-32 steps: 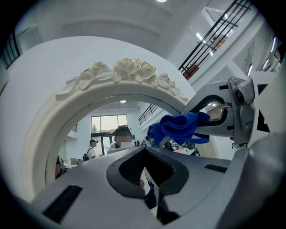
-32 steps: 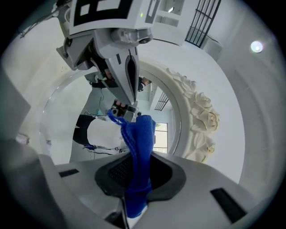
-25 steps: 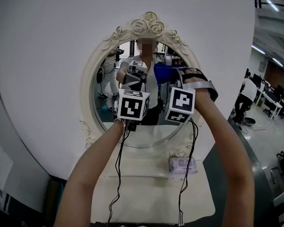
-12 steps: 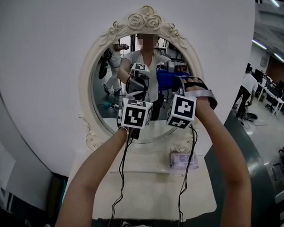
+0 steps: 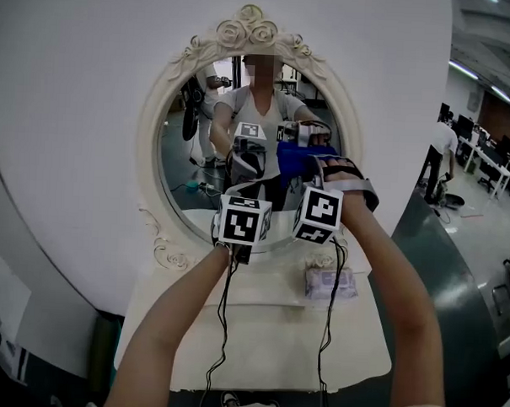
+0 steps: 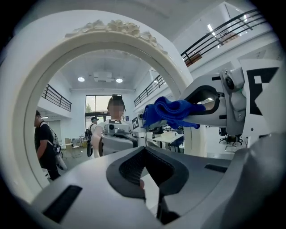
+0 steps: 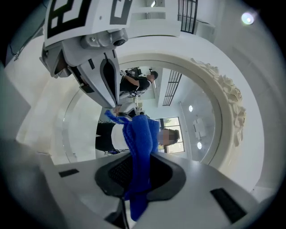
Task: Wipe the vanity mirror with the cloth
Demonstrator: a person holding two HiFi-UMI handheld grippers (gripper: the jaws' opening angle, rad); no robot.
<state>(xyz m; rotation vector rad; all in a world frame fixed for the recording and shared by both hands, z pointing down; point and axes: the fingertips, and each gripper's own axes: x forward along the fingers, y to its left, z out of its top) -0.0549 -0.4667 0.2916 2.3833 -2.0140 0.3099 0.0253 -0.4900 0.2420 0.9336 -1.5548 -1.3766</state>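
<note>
While the right tongs (image 7: 136, 176) clamp the blue cloth (image 7: 140, 138) close to the mirror (image 5: 185, 170), the left tongs (image 6: 145, 172) are closed on nothing just beside them. The mirror stands on a white counter (image 5: 266, 334).

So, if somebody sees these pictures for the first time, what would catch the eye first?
First comes the oval vanity mirror before the white wall, its white frame crowned with carved roses. Next comes the bright blue cloth, clamped in the right gripper and held up close to the glass.
</note>
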